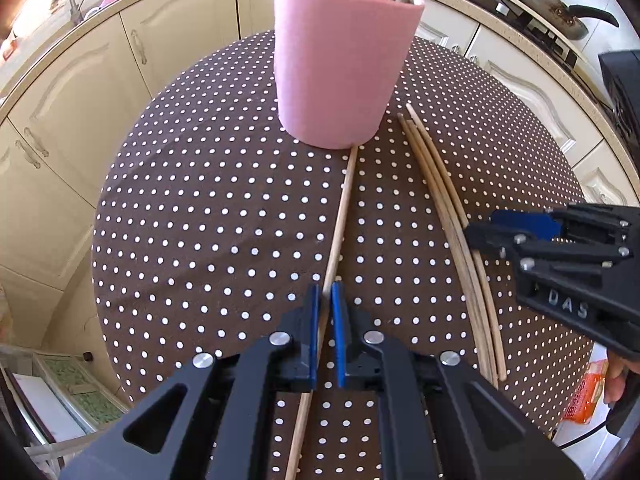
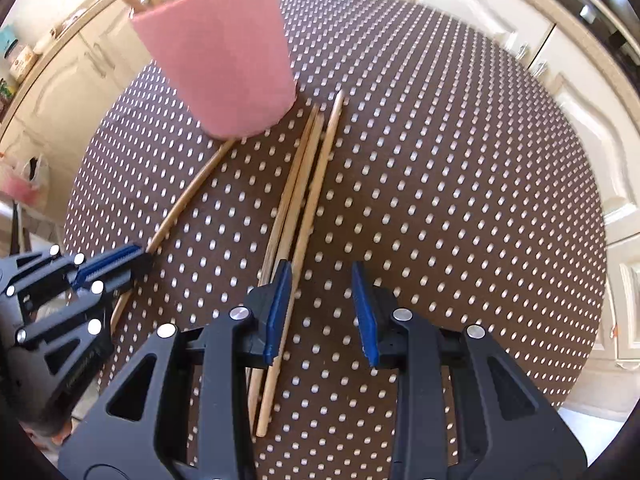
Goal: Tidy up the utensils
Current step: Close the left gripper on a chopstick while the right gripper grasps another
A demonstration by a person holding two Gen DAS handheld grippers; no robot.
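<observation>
Now the left gripper (image 1: pixel 325 300) is clenched on a single chopstick (image 1: pixel 340 216) whose far end touches the foot of the pink cup (image 1: pixel 340 68) near the table's (image 1: pixel 200 200) far edge. Beside it, the right gripper (image 2: pixel 320 280) stands released over three loose chopsticks (image 2: pixel 300 184).

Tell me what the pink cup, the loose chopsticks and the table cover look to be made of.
Pink cup: likely foam sheet, matte with a soft, thick rim. Chopsticks: bamboo or wood, pale tan, unvarnished-looking. Table cover: probably cloth, brown with white dots; plastic can't be excluded.
</observation>
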